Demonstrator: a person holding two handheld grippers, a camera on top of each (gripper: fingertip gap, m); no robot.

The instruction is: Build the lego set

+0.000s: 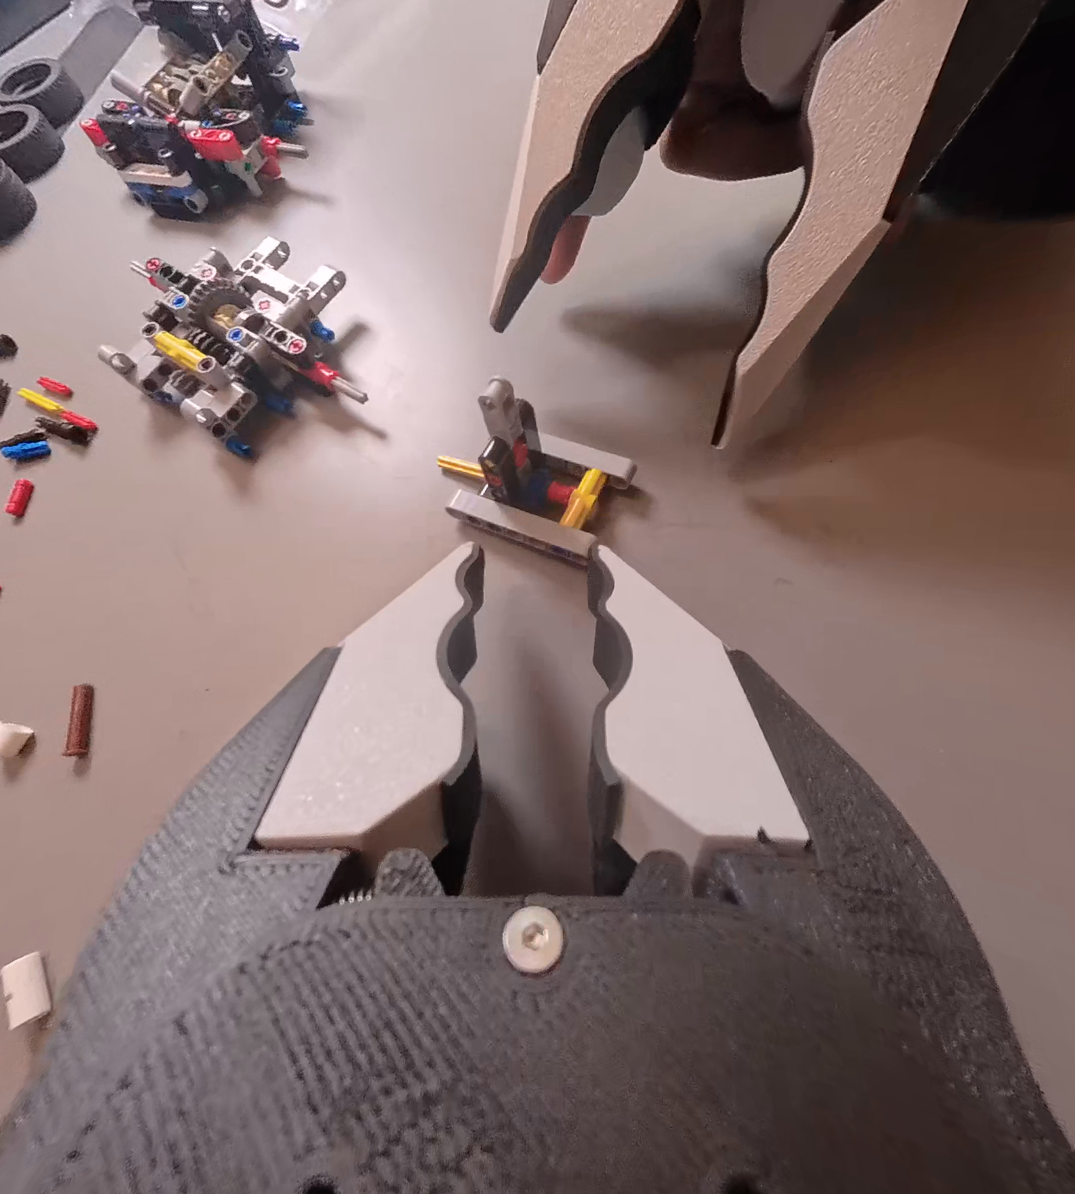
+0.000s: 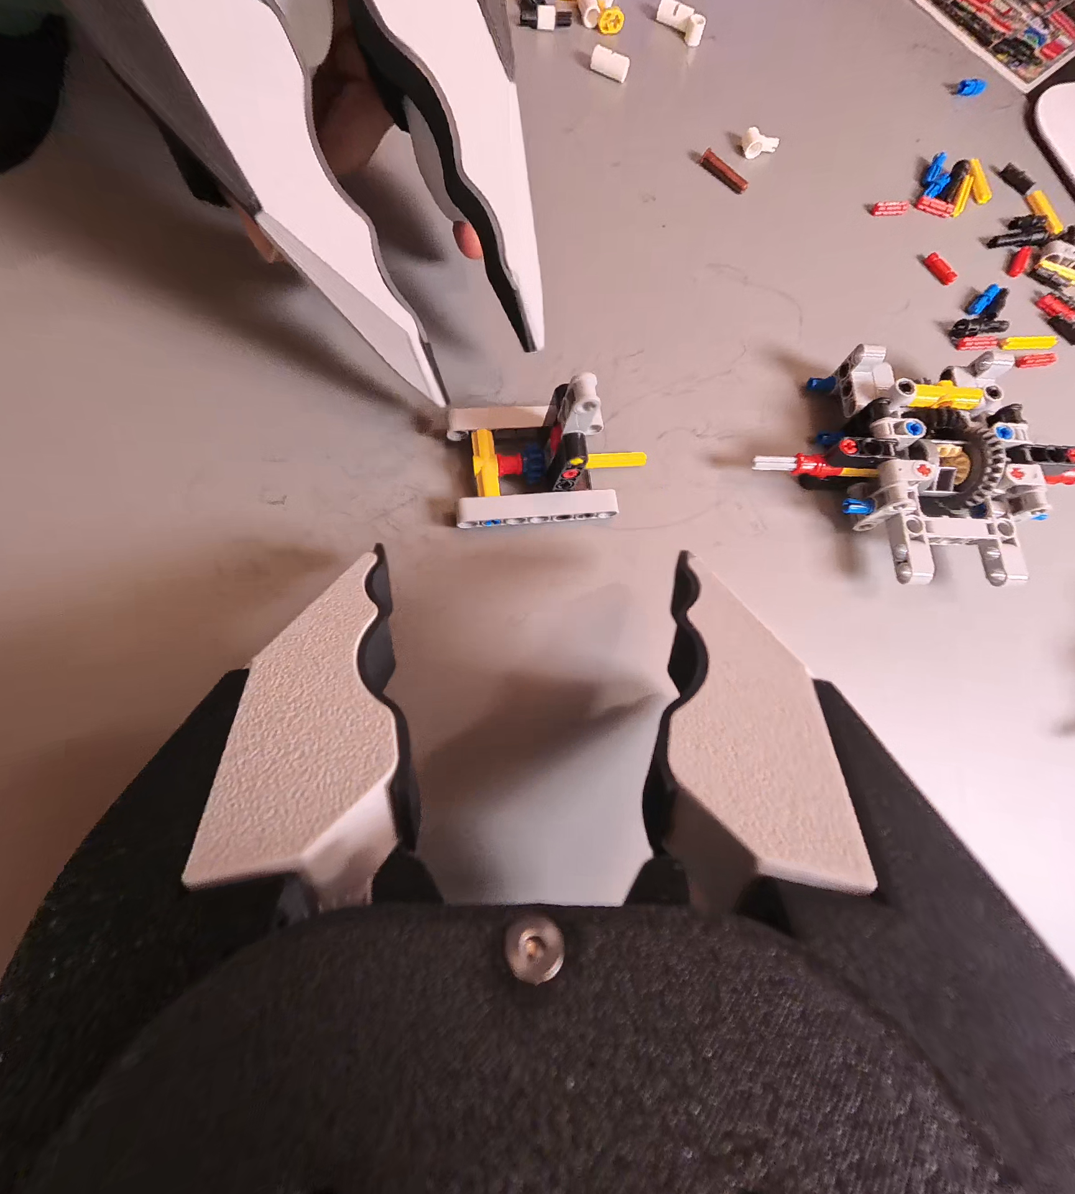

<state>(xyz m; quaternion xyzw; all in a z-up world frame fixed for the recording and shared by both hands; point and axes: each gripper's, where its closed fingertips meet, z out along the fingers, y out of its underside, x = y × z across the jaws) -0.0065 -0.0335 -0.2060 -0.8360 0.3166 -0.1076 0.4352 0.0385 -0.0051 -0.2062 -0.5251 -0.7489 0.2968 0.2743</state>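
**A:** Item one: small frame assembly (image 2: 534,462). Where do you find it?

**B:** On the tabletop (image 2: 263,465), at twelve o'clock from your right gripper (image 2: 529,555) and clear of it. Two pale grey beams run parallel, with a yellow cross piece, a red bush, a blue gear and a black upright lift arm between them. A yellow axle (image 2: 615,460) sticks out at three o'clock.

**A:** Handling?

**B:** Judged light, hard plastic, stiff in each part but only pinned together. It is likely to skid on the smooth top and could rack or pop a pin if you squeeze it askew. Take it across the outer faces of the two grey beams, not by the axle or the upright arm.

**A:** Item two: left gripper (image 1: 534,555)?

**B:** Jaws at a narrow gap, nothing between them. Its fingertips sit just at the near grey beam (image 1: 522,536); you cannot tell whether they touch it.

**A:** Right gripper?

**B:** Jaws wide, holding nothing.

**A:** Surroundings?

**B:** A larger geared assembly (image 2: 935,459) at two o'clock in the right view. Loose pins (image 2: 1000,258) lie at one o'clock, well apart. Black tyres (image 1: 5,148) lie at ten o'clock in the left view.
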